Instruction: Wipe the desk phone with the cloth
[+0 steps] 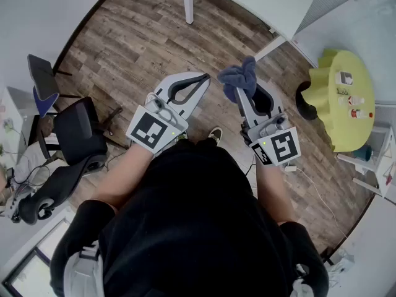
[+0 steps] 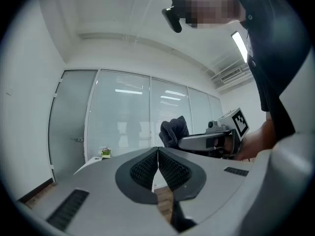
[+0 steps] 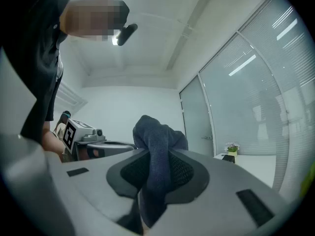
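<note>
My right gripper (image 1: pixel 238 90) is shut on a dark blue cloth (image 1: pixel 239 77), bunched at its tip and held up in the air above the wooden floor. The same cloth (image 3: pixel 156 154) runs pinched between the dark pads in the right gripper view. To its left, my left gripper (image 1: pixel 205 77) is shut with nothing between its jaws; its pads (image 2: pixel 147 168) meet at the tip. The left gripper view also catches the right gripper (image 2: pixel 173 137) with the cloth (image 2: pixel 173 131). No desk phone shows in any view.
A white table (image 1: pixel 260 2) stands ahead at the top. A yellow-green round table (image 1: pixel 331 104) with small items is at the right. Black office chairs (image 1: pixel 77 135) sit at the left. A cable (image 1: pixel 309 187) lies on the wood floor. Glass partition walls (image 2: pixel 123 124) rise beyond.
</note>
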`<state>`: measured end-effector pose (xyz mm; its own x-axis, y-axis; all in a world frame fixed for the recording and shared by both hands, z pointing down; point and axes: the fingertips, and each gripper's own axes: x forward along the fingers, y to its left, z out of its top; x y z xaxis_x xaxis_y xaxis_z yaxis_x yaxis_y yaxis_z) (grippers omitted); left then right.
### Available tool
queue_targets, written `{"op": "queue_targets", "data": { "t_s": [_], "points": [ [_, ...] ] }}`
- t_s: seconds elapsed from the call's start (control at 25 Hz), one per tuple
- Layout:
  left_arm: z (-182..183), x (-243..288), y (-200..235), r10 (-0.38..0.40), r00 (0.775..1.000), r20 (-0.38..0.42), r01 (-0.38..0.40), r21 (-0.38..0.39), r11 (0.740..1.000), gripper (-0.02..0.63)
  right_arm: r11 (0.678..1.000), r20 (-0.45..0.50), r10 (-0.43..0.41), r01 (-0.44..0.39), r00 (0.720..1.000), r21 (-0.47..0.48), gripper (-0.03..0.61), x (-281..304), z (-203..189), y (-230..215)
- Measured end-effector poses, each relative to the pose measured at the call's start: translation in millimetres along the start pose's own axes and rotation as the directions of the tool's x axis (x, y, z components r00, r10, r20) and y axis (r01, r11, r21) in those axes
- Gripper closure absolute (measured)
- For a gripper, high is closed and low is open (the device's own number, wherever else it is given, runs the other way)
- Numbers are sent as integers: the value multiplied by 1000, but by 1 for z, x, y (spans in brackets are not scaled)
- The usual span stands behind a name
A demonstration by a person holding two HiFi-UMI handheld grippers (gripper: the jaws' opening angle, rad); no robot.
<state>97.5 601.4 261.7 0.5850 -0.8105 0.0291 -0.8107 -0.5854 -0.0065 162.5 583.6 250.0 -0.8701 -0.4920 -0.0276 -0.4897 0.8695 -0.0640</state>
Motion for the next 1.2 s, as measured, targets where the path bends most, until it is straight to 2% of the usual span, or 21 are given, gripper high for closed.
{"op": "queue_targets", "data": {
  "t_s": [0.32, 0.64, 0.96, 1.08, 1.2],
  "points": [
    [-3, 6, -7, 10, 1000, -12, -10, 5, 1000, 603, 1000, -5, 6, -6, 1000, -19, 488, -5, -1, -5],
    [3, 32, -19, 33, 999, -8, -33, 6, 999, 603, 999, -1, -3, 3, 1000, -33, 488, -22, 3, -32],
    [6, 66, -23, 92, 996, -9, -92, 27, 995, 603, 999, 4, 42, -42, 999, -25, 488, -35, 0, -68],
    [0, 74, -25, 106, 994, -40, -104, 40, 994, 603, 998, 1, 65, -65, 998, -26, 488, -36, -1, -78],
    [0, 81, -24, 106, 994, -33, -105, 23, 994, 603, 997, -6, 77, -77, 997, -23, 488, -32, -2, -86]
  ]
}}
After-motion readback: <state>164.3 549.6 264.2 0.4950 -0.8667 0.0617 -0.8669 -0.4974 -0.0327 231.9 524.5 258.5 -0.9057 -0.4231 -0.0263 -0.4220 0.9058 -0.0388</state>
